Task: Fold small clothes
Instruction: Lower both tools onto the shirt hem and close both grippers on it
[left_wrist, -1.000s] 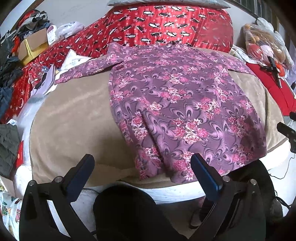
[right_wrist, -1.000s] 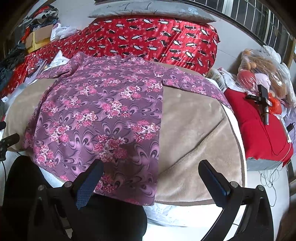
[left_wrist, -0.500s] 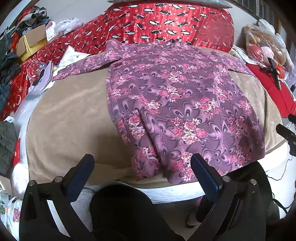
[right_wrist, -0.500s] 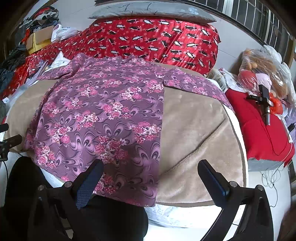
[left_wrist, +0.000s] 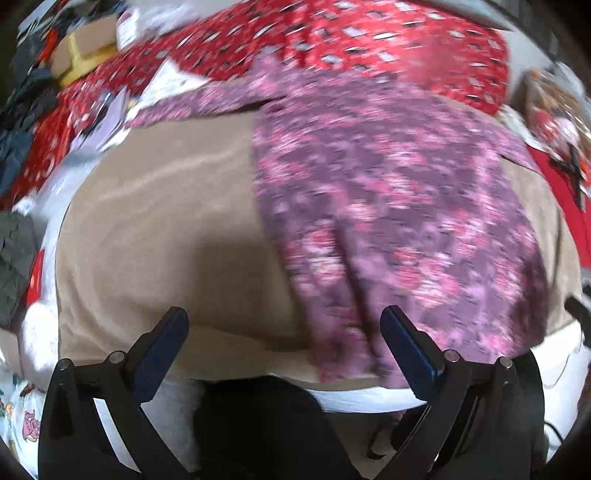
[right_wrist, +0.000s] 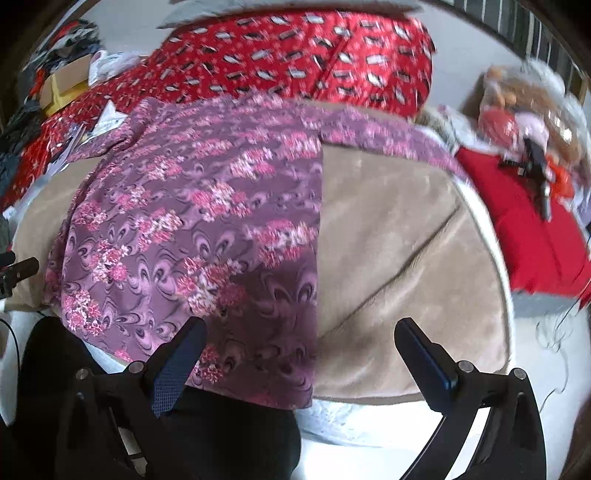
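Observation:
A purple floral garment (left_wrist: 388, 206) lies spread flat on a beige blanket (left_wrist: 166, 221), sleeves out to both sides at the far end. It also shows in the right wrist view (right_wrist: 199, 221) on the same blanket (right_wrist: 399, 258). My left gripper (left_wrist: 284, 325) is open and empty, above the garment's near left hem corner. My right gripper (right_wrist: 299, 332) is open and empty, above the garment's near right hem corner. Both views are motion-blurred.
A red patterned quilt (left_wrist: 369, 40) lies behind the garment. A cardboard box (left_wrist: 85, 51) and papers sit at the far left. A red cushion (right_wrist: 528, 221) with a black tool, and a bag of toys (right_wrist: 517, 110), are at the right. Dark-clothed knees (right_wrist: 221, 435) are below.
Both grippers have moved forward and down toward the garment's near hem, which now sits closer between the fingers. Both stay open. The garment has not moved.

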